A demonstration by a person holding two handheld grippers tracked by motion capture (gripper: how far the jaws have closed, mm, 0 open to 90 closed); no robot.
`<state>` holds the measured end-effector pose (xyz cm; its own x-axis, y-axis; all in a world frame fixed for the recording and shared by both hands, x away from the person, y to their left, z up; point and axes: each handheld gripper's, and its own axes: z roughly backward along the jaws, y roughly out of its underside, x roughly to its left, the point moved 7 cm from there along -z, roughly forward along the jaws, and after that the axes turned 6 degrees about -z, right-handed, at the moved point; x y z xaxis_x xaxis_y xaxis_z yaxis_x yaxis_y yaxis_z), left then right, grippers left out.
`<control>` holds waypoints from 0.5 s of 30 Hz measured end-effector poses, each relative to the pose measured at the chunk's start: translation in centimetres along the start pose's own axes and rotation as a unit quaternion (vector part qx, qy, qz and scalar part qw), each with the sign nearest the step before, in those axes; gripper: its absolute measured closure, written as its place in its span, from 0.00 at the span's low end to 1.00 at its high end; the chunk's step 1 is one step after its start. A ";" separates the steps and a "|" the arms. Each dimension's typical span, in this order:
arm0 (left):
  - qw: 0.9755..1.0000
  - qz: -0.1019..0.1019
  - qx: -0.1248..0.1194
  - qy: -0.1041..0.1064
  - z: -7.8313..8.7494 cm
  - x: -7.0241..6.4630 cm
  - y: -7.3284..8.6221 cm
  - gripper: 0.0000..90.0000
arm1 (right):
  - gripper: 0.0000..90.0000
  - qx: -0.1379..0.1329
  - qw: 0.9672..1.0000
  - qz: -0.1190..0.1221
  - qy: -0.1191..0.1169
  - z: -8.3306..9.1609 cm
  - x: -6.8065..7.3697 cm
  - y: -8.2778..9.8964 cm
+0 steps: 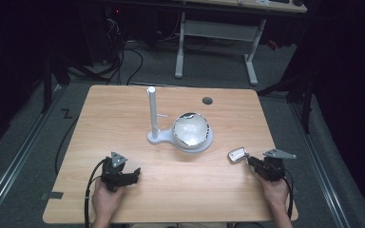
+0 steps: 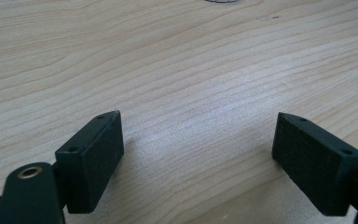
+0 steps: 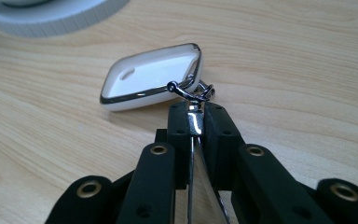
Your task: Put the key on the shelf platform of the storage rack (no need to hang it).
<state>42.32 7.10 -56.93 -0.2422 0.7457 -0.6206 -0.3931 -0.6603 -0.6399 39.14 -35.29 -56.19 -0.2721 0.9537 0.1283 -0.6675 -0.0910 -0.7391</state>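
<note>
The right gripper (image 3: 196, 116) is pinching the shiny metal ring (image 3: 193, 122) of a small white tag (image 3: 151, 77), with its two black jaws pressed tight on the ring. The tag is a flat white piece with a silver rim and a little hole, and it lies on the wooden table (image 1: 123, 118) near the right edge, just in front of the jaws. In the high view the tag (image 1: 238, 154) sits at the tip of the right gripper (image 1: 250, 160), while the person's right hand (image 1: 275, 190) holds that gripper close to the front right corner. Near the middle of the table stands a white stand (image 1: 158, 135) with a tall post and a little side peg, and a shiny round bowl (image 1: 191, 128) rests on its base. The left gripper (image 1: 135, 173) waits near the front left corner — its jaws are spread wide with only bare wood between them. The step in hand looks like grabbing the tag by its ring. The next move is probably to lift it and carry it to the stand — maybe to hang the ring on the peg. That calls for a firm pinch, a slow lift, and care not to bump the bowl.
</note>
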 end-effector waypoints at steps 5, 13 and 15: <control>1.000 0.000 0.000 0.000 0.0 0.0 0.0 0.19 | 0.91 -0.018 1.000 -0.010 -0.008 0.9 0.1 -0.7; 1.000 -0.001 0.000 0.000 0.0 0.0 0.0 0.19 | 0.91 -0.041 0.999 -0.002 -0.018 2.1 1.0 -2.3; 1.000 -0.002 0.000 0.001 0.0 0.0 0.0 0.19 | 0.91 -0.048 0.999 -0.003 -0.022 2.5 1.3 -2.8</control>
<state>42.31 7.11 -56.94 -0.2398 0.7476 -0.6193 -0.3946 -0.6579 -0.6415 38.94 -34.53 -52.35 -0.2991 0.9406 0.1606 -0.6009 -0.0550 -0.7974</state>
